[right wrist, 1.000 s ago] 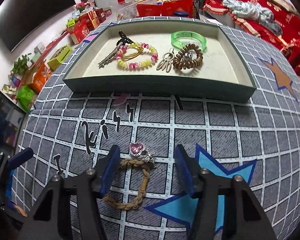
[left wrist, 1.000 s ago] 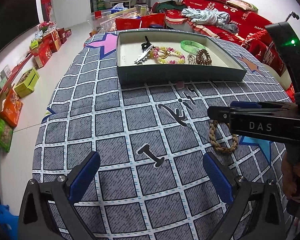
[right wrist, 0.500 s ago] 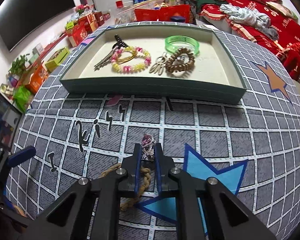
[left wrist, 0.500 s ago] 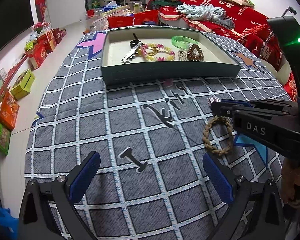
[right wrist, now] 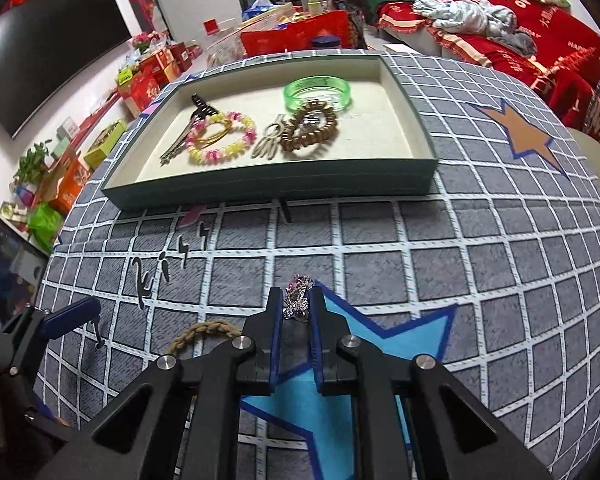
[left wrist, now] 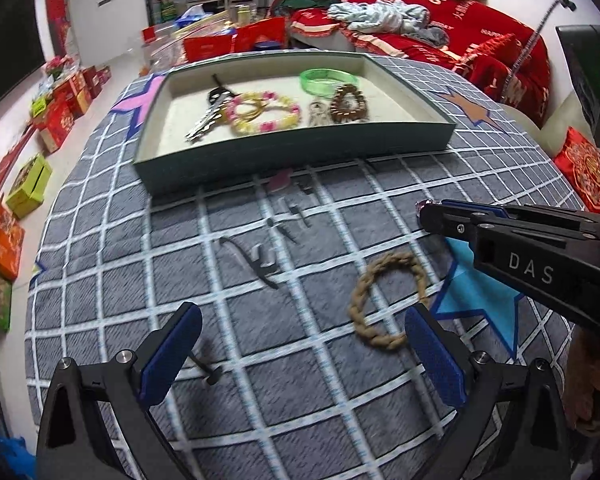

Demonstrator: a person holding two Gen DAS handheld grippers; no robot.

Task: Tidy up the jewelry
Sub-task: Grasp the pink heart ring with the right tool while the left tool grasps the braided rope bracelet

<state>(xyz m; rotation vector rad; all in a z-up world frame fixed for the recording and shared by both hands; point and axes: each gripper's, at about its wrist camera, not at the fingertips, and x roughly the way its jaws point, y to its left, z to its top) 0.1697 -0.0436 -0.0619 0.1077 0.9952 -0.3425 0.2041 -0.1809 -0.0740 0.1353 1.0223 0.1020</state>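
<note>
Two claws: right claw point(right wrist: 297, 304) clamped on a pink sparkly ring point(right wrist: 297, 298), lifted over the desk point(right wrist: 500, 264). Left claw point(left wrist: 300, 354) spread apart, holding nothing. Braided bracelet point(left wrist: 388, 300) lies between them; tray point(right wrist: 268, 190) of jewelry beyond.

The left claw point(left wrist: 300, 354) stood wide open over the grid-patterned counter point(left wrist: 172, 280). A braided bracelet point(left wrist: 388, 300) lay at its two o'clock. The right claw point(left wrist: 426, 210) entered from three o'clock, pinching a jewelled ring point(left wrist: 423, 204). The tray point(left wrist: 292, 152) sat at twelve.
</note>
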